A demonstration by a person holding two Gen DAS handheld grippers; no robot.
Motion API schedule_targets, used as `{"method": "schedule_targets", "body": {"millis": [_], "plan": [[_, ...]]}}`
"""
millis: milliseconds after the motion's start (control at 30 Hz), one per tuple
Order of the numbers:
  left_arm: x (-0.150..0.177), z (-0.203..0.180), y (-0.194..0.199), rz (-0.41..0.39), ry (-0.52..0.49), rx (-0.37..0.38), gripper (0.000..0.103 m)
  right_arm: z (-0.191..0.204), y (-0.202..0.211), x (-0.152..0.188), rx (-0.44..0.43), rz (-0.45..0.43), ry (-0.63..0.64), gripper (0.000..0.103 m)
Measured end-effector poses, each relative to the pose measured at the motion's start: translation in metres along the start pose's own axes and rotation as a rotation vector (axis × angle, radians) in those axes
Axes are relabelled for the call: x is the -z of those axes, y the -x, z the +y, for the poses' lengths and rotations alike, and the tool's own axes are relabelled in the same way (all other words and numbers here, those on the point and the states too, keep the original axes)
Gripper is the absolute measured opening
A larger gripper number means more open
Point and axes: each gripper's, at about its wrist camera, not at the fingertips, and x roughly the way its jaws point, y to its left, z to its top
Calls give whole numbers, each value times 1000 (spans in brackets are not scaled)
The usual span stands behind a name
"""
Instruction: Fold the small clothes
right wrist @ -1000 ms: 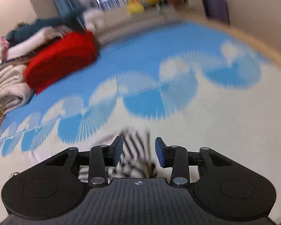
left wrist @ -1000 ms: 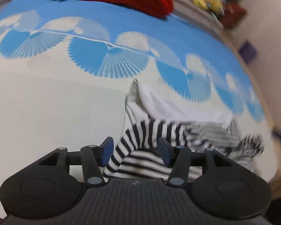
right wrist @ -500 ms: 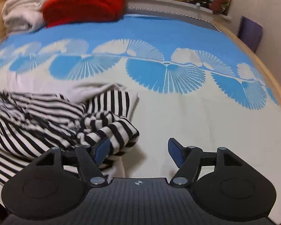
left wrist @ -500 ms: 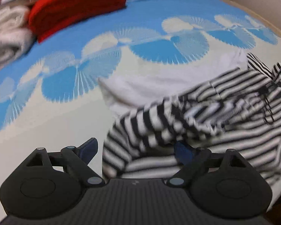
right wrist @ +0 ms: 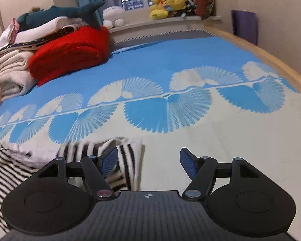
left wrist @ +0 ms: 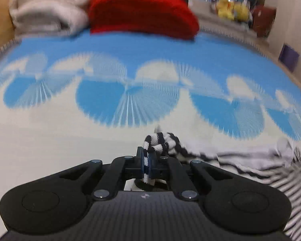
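A small black-and-white striped garment point(left wrist: 240, 160) lies crumpled on the blue-and-cream bedspread point(left wrist: 70, 140). My left gripper point(left wrist: 146, 160) is shut on a bunched striped edge of it, and the cloth trails off to the right. In the right wrist view the same garment point(right wrist: 14, 164) spreads to the left. My right gripper point(right wrist: 148, 162) is open, low over the bedspread. Its left finger point(right wrist: 109, 160) is over the garment's striped end point(right wrist: 128, 156); its right finger is over bare bedspread.
A red folded blanket point(right wrist: 70, 52) and cream folded blankets point(right wrist: 8, 74) are stacked at the head of the bed, with a plush shark point(right wrist: 60, 14) on top. Stuffed toys point(right wrist: 166, 4) sit on the window ledge. The wooden bed edge point(right wrist: 271, 60) runs along the right.
My left gripper went from open around the striped cloth to shut on a bunched edge of it. My right gripper stayed open and shifted, with the garment's end now at its left finger.
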Motion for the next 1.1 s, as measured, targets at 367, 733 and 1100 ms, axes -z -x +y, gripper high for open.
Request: {"method": "schedule_targets", "body": {"millis": [367,733,1100], "plan": [[1,2,-11,44,25,21,60,59,-50,6,-43,87,168,70],[-12,6,-17,-46,-31,-32,3,92,-72,-14,-19,-40,216,2],[-20,8,-64,131,81,-94,5,93,-127,-19,140,25,164,1]]}}
